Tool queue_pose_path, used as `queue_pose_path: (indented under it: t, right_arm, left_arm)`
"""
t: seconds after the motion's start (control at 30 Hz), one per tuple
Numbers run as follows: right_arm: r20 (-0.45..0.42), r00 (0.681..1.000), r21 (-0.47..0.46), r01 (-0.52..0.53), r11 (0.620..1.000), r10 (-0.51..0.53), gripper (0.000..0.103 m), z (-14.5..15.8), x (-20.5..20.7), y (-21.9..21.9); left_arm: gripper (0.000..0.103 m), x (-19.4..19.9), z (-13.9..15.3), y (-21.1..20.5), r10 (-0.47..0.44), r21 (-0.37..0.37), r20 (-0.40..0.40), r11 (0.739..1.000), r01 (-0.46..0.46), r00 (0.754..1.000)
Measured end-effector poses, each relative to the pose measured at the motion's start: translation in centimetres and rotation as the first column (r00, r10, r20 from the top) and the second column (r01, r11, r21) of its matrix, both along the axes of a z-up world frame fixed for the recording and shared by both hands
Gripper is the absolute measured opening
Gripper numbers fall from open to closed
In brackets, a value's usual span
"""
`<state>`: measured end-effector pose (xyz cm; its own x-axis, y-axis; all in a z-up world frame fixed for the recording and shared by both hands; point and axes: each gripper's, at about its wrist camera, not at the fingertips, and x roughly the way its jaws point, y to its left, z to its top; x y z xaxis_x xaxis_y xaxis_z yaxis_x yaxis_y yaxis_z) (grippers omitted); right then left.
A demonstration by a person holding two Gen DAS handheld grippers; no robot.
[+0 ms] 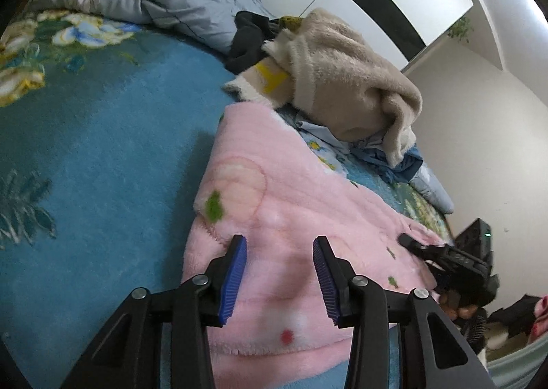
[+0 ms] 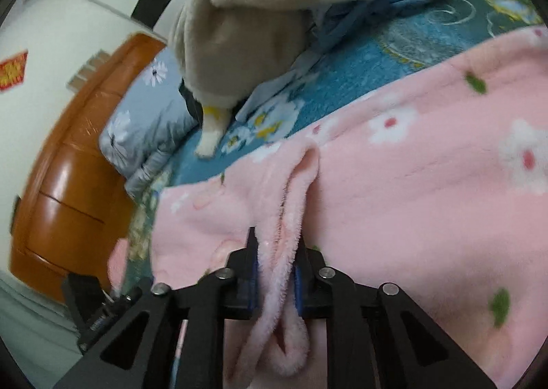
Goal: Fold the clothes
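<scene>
The pink fleece garment (image 1: 294, 183) lay spread on the bed's blue floral blanket (image 1: 102, 135), near a heap topped by a beige fuzzy garment (image 1: 342, 70). The left tool (image 1: 280, 277) hovered over its near edge with fingers apart, gripping nothing. The right tool (image 2: 275, 277) was clamped on a bunched fold of the pink fleece.

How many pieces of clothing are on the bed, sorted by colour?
Pink, flowered fleece garment: 1
Beige fuzzy garment: 1
Black garment: 1
Blue clothes, bunched under the beige one: at least 1, number unclear
Total: at least 4
</scene>
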<state>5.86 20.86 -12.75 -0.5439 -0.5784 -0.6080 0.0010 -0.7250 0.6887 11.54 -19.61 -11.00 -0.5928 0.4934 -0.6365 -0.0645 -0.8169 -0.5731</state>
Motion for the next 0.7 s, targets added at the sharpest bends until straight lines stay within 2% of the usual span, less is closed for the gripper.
queue_pose_path:
  t: [0.13, 0.23, 0.3, 0.4, 0.47, 0.6, 0.7]
  right_arm:
    - [-0.067, 0.995, 0.073, 0.082, 0.994, -0.078, 0.024, 2.0, 2.7, 3.8]
    - [-0.105, 0.972, 0.111, 0.222, 0.969, -0.211, 0.026, 2.8, 6.7, 9.3]
    - [-0.119, 0.938, 0.127, 0.339, 0.932, -0.325, 0.032, 3.1, 9.7, 13.3]
    - [-0.126, 0.851, 0.108, 0.522, 0.846, -0.510, 0.040, 2.8, 14.2, 19.1]
    - [-0.111, 0.803, 0.103, 0.595, 0.797, -0.585, 0.045, 2.3, 16.1, 21.6]
    - [-0.042, 0.757, 0.059, 0.653, 0.755, -0.652, 0.047, 0.0, 17.6, 24.2]
    - [-0.004, 0.757, 0.026, 0.653, 0.757, -0.653, 0.048, -1.2, 17.1, 24.4]
  left_arm:
    - [0.051, -0.2, 2.1, 2.1, -0.032, -0.048, -0.045, 0.998, 0.030, 0.998]
    - [0.053, -0.9, 2.3, 6.7, -0.126, -0.056, -0.050, 0.991, 0.123, 0.991]
    - [0.053, -1.4, 2.4, 9.7, -0.188, -0.061, -0.054, 0.981, 0.184, 0.981]
    - [0.053, -2.0, 2.2, 13.9, -0.260, -0.080, -0.049, 0.963, 0.256, 0.964]
    - [0.053, -2.2, 1.5, 16.2, -0.286, -0.104, -0.034, 0.954, 0.282, 0.958]
    - [0.056, -2.5, 0.1, 20.8, -0.336, -0.151, -0.004, 0.931, 0.331, 0.942]
    - [0.058, -2.6, -0.3, 21.6, -0.335, -0.189, -0.001, 0.925, 0.328, 0.942]
